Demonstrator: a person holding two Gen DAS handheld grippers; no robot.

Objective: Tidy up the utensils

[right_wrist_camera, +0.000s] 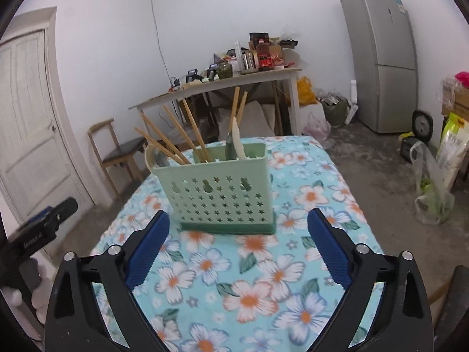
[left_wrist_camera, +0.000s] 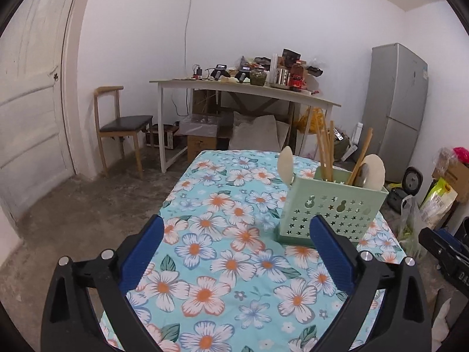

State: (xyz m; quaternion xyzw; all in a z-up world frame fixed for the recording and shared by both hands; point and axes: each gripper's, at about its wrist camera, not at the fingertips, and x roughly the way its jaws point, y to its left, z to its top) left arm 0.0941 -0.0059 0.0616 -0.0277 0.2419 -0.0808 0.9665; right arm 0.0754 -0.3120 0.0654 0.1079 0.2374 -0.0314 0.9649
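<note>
Both the left gripper [left_wrist_camera: 236, 228] and right gripper [right_wrist_camera: 238, 224] hover with jaws wide apart and empty above a floral tablecloth [left_wrist_camera: 211, 205], where a green holder [right_wrist_camera: 217, 187] stands packed with chopsticks [right_wrist_camera: 176, 138] and spoons [left_wrist_camera: 373, 171]; a careless nudge could tip it over.

Tablecloth [right_wrist_camera: 263, 278] is turquoise with white flowers, orange centres and dark green leaves. The utensil holder [right_wrist_camera: 219, 193] is pale mint green, punched with little star cutouts, on a darker green base. Chopsticks [right_wrist_camera: 181, 135] are light tan, spoons [left_wrist_camera: 373, 173] cream. Gripper pads [left_wrist_camera: 143, 255] are ribbed blue on black arms.
</note>
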